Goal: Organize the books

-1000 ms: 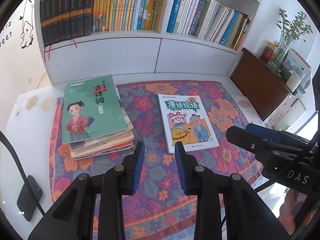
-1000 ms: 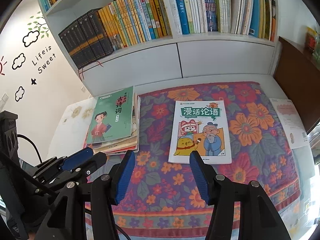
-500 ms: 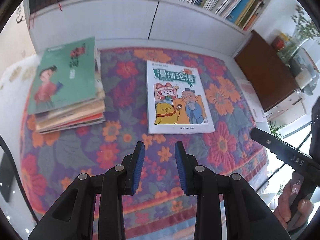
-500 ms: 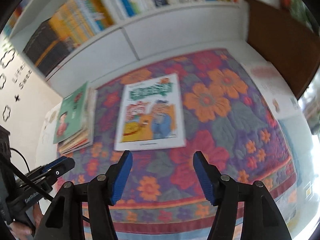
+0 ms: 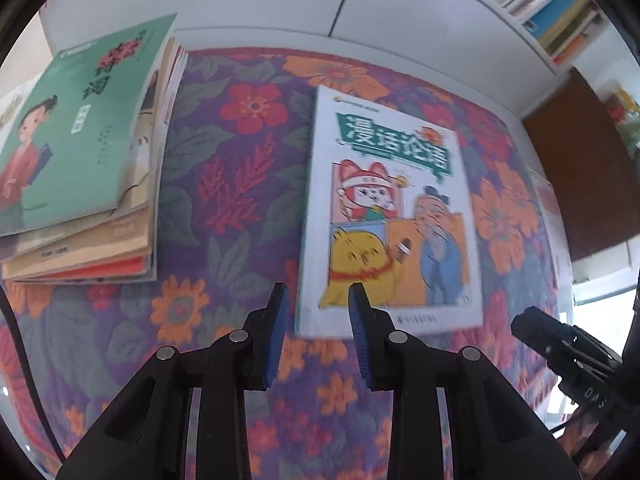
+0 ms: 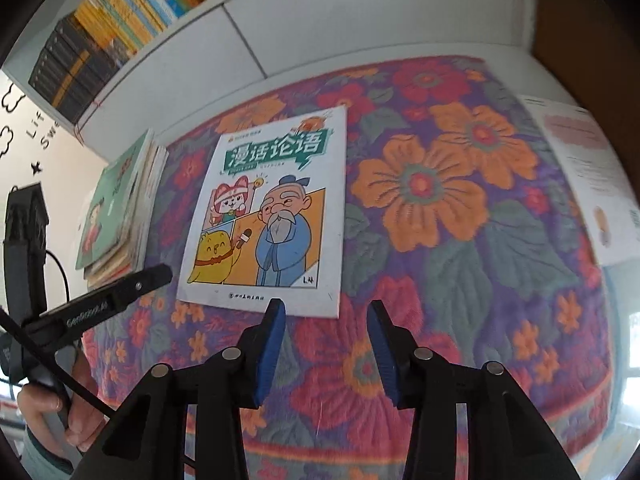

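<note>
The cartoon book (image 6: 268, 216) lies flat mid-desk on the floral cloth (image 6: 440, 240), right of the book stack (image 5: 80, 168) at the left edge. Both grippers have dropped to its near edge: the left gripper (image 5: 316, 320) gapes narrowly, empty; the right gripper (image 6: 326, 332), just narrowed, grips nothing. A pickup looks imminent.

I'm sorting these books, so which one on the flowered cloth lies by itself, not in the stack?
The white cartoon-cover book with the yellow chick; it lies alone, right of the green-topped stack of books.
</note>
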`<action>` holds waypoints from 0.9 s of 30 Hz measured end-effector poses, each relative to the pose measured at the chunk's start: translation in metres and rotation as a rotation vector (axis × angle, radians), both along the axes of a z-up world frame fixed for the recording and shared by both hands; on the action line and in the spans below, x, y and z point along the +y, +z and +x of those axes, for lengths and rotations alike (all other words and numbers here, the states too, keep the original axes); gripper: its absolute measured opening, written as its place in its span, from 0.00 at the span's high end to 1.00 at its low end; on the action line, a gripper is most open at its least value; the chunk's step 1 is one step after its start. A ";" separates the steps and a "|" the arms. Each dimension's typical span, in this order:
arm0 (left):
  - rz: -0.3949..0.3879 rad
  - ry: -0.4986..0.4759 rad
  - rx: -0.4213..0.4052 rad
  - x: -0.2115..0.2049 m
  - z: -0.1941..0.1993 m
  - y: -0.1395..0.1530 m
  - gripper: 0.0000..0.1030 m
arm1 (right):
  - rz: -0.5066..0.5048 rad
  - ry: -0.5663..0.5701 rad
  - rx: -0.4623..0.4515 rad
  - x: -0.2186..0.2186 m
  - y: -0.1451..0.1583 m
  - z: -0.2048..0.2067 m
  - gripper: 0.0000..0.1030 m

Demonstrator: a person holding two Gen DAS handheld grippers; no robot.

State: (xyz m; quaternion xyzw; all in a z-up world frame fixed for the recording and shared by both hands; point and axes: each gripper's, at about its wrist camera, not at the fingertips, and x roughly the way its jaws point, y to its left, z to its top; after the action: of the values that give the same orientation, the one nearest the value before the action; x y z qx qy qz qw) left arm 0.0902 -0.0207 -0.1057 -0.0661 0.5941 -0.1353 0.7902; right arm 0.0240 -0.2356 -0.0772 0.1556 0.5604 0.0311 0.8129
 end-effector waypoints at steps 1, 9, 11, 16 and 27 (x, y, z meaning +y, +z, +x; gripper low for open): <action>0.005 0.006 0.007 -0.002 0.004 -0.006 0.74 | 0.005 0.005 0.010 0.000 -0.006 0.006 0.59; -0.056 0.031 0.037 0.002 0.020 -0.025 0.74 | -0.008 0.005 0.037 -0.002 -0.035 0.045 0.62; -0.072 0.022 0.037 0.002 0.021 -0.026 0.74 | 0.019 0.006 0.061 -0.002 -0.045 0.052 0.62; -0.108 -0.017 0.033 0.000 0.019 -0.026 0.74 | 0.022 0.046 0.049 0.008 -0.047 0.057 0.61; -0.198 -0.110 0.136 -0.007 -0.075 -0.026 0.74 | -0.035 0.085 0.106 0.000 -0.035 -0.024 0.60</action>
State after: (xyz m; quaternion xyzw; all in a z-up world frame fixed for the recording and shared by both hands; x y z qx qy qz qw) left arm 0.0151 -0.0281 -0.1318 -0.1201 0.6325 -0.2316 0.7293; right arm -0.0003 -0.2357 -0.1121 0.1189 0.6091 0.0475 0.7827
